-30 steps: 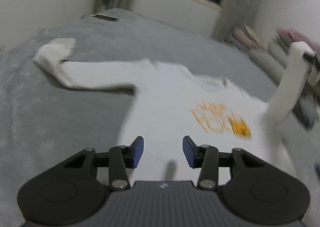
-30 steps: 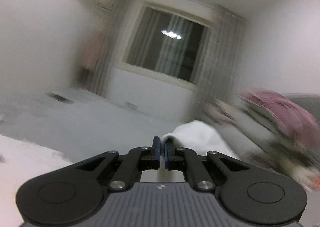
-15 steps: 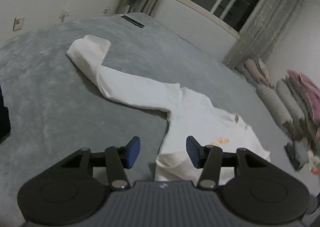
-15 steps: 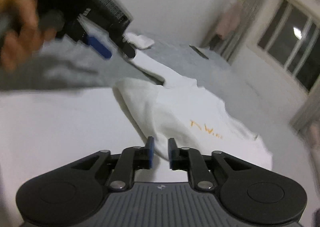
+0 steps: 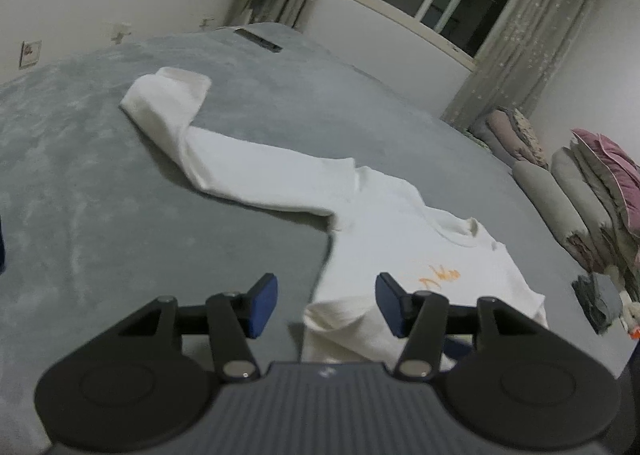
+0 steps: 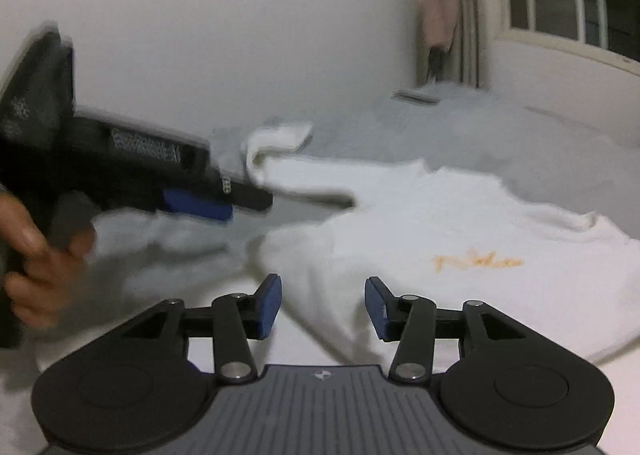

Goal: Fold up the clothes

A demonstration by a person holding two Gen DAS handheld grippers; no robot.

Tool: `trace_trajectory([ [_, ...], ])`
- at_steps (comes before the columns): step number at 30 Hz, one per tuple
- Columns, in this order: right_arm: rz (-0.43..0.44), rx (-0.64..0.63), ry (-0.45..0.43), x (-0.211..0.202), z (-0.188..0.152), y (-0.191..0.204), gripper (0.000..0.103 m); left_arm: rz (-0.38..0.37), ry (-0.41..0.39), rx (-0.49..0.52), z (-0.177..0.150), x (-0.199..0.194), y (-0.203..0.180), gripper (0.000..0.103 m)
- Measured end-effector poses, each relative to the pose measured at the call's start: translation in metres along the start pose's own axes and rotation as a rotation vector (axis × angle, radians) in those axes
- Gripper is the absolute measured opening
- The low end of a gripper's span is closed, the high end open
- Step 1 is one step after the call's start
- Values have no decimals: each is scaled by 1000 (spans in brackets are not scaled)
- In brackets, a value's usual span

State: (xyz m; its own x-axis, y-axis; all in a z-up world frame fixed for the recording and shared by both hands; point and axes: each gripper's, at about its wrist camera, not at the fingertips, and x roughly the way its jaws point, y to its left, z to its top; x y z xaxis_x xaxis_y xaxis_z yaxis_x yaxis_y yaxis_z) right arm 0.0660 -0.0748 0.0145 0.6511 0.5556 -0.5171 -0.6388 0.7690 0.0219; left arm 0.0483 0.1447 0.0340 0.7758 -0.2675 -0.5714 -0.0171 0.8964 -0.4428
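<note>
Shirt (image 5: 384, 223): white, long-sleeved, orange print on chest, flat on grey bed (image 5: 120, 207); one sleeve stretched out toward far side with cuff folded back, near side doubled over the body.
Left tool (image 5: 326, 305): spread, jaws just been opening, nothing pinched; hangs over shirt's folded near edge and bare blanket.
Right tool (image 6: 322, 305): spread, jaws just been opening, no cloth between pads; low over shirt's folded edge.
Hand (image 6: 36, 255): blurred, gripping left tool's handle.
Pillows (image 5: 580, 191): stacked at bed's right.
</note>
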Motion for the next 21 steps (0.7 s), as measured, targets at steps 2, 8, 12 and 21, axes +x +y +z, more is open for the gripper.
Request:
trace_trajectory([
  [2, 17, -48, 34, 8, -1, 10, 24, -8, 9, -21, 1, 3, 3, 52],
  [8, 140, -219, 105, -23, -6, 30, 17, -9, 11, 3, 0, 2, -2, 52],
  [12, 109, -197, 128, -28, -16, 30, 18, -19, 18, 27, -3, 1, -6, 52],
  [21, 33, 80, 88, -48, -17, -24, 45, -33, 65, 261, -23, 5, -39, 32],
])
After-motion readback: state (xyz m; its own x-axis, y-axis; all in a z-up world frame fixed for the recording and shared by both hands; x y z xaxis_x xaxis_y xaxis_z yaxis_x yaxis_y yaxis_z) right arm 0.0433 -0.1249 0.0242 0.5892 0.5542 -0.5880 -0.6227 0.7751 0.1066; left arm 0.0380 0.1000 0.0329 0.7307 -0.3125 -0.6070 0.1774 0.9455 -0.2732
